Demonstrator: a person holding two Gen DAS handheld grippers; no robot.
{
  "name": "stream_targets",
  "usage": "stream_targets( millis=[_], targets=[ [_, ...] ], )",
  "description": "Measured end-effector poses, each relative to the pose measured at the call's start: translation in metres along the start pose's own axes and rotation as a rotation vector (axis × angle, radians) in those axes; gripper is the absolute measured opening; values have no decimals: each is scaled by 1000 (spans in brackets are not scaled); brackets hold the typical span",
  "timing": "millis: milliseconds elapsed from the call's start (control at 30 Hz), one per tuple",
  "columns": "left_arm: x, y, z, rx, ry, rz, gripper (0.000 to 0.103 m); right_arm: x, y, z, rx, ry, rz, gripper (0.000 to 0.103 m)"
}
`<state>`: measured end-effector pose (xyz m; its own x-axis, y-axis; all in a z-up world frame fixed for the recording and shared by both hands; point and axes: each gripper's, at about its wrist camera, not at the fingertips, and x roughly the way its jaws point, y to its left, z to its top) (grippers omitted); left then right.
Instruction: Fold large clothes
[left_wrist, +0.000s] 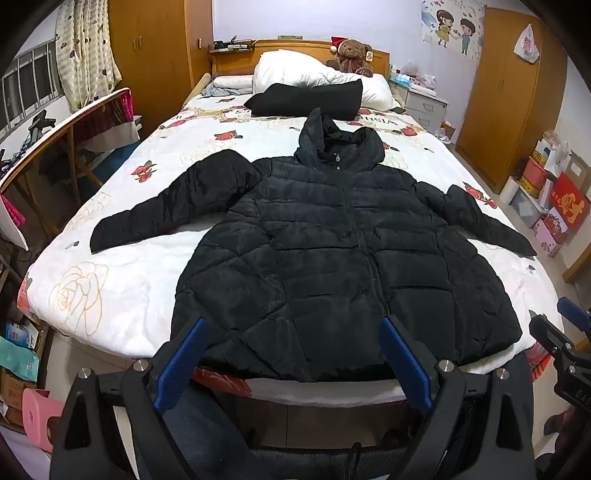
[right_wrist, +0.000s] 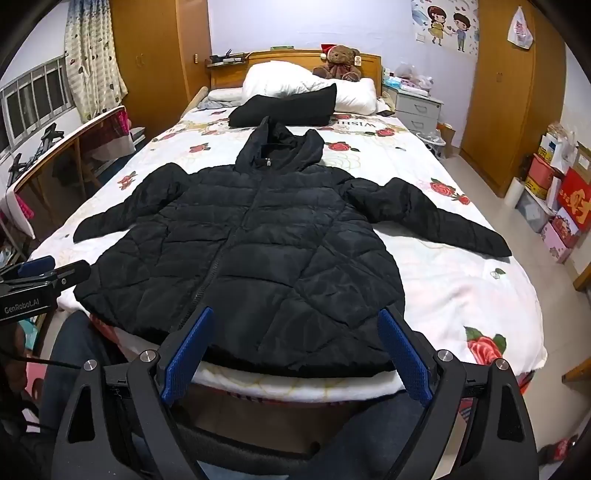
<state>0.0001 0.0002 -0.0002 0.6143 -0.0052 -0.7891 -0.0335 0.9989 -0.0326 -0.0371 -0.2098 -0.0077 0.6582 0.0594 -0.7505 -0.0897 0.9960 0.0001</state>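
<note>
1. Bed (left_wrist: 122, 295), covered by a white rose-print quilt; carries everything below.
2. Black hooded puffer jacket (left_wrist: 332, 258), spread flat and front-up on the quilt, zipped, hood toward the headboard, hem at the near edge of the bed, both sleeves angled outward and down.
3. Folded black garment (left_wrist: 306, 99), lying beyond the hood against the white pillows; well apart from the jacket's hem.
4. Left gripper (left_wrist: 291, 354), blue-padded fingers (left_wrist: 181, 354) spread wide and empty, poised above the near hem, left of the zip line.
5. Right gripper (right_wrist: 295, 350), fingers likewise spread and empty, poised above the hem's right half; not touching the fabric as far as visible.
6. Step in hand, by judgement: opening grasp, folding not yet begun. Best done by taking a sleeve cuff or side edge in each gripper, pinching through the full padded thickness, then carrying the sleeves across the chest. Slippery shell and springy filling likely to let a shallow pinch slide off.
</note>
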Motion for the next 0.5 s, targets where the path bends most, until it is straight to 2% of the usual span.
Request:
stream_targets(
  millis=[500],
  targets=[
    [8,-1,-1,-3,9,-4,94,4,-12,-1,8,2,-14,90]
  ],
)
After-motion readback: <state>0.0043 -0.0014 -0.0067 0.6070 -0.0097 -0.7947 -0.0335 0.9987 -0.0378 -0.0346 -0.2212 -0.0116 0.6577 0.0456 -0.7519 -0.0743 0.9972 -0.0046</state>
